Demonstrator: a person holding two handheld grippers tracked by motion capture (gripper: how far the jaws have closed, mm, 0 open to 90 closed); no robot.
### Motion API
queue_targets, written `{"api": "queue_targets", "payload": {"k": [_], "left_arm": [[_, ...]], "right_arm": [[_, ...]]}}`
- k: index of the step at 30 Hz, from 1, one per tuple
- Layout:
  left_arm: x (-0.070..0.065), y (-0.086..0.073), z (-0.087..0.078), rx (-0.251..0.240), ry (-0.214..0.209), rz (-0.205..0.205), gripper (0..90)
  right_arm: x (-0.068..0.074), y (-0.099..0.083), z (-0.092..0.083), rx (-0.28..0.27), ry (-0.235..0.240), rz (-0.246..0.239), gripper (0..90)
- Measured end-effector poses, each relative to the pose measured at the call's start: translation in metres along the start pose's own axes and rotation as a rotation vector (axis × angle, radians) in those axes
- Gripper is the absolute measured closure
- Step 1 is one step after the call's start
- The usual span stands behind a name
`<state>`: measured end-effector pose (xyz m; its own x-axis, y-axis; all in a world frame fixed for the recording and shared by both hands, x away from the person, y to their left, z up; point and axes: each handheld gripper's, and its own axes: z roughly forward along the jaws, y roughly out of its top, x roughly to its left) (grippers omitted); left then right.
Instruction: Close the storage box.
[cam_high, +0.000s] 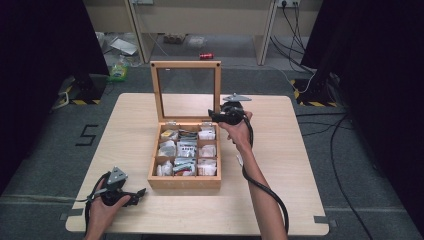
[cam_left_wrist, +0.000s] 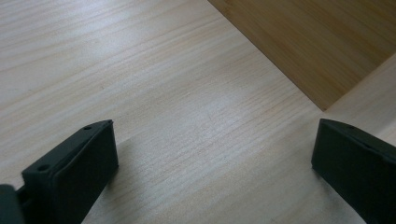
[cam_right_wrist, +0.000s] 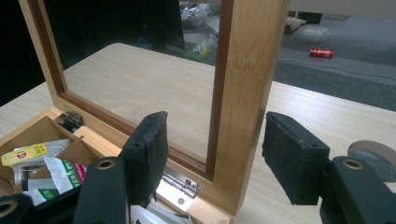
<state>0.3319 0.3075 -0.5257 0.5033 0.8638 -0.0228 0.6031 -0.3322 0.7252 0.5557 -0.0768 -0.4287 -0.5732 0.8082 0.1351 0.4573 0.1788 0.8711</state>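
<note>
The right claw (cam_right_wrist: 212, 154) sits at the box's raised lid (cam_high: 186, 91), jaws spread on either side of the lid's right-hand frame post, with gaps showing, so nothing is gripped. That wooden box (cam_high: 184, 181) stands mid-worktop (cam_high: 285, 160), lid upright on its hinges, compartments full of packets (cam_high: 186, 149). Down at the near left corner, the left claw (cam_left_wrist: 212, 158) lies low over bare wood, jaws wide apart, holding nothing.

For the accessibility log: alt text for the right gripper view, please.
The right gripper straddles the right side rail of the upright lid of a wooden box, jaws apart, not pressing it. Packets fill compartments at lower left.
</note>
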Motion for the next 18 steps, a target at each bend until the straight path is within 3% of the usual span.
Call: {"api": "queue_targets", "payload": {"k": [18], "left_arm": [[-0.0007,-0.0004,-0.0005,0.001,-0.002,0.000,0.0]], "right_arm": [[-0.0044,0.0044,0.0032,-0.002,0.019,-0.021,48.4]]}}
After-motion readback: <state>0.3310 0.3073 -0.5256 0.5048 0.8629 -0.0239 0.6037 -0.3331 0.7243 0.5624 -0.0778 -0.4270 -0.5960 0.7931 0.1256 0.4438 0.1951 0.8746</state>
